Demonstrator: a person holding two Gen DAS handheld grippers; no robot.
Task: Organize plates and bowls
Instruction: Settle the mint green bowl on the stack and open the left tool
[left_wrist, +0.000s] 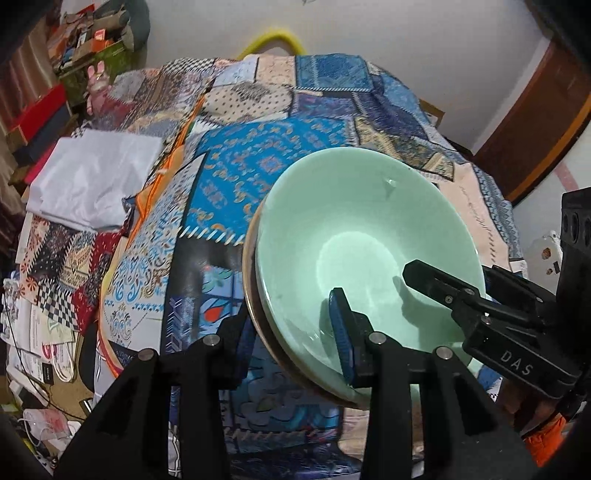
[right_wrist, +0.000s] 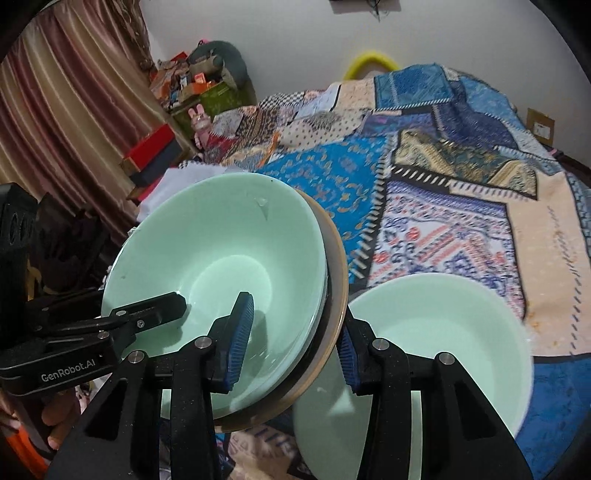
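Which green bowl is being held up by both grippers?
The green bowl stacked on a brown plate: both grippers clamp its rim. The other green bowl sits untouched on the quilt.

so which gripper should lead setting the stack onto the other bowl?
Right, probably. Both grippers clamp the stacked bowl and plate rims, but only the right gripper sees the second bowl just beyond it.
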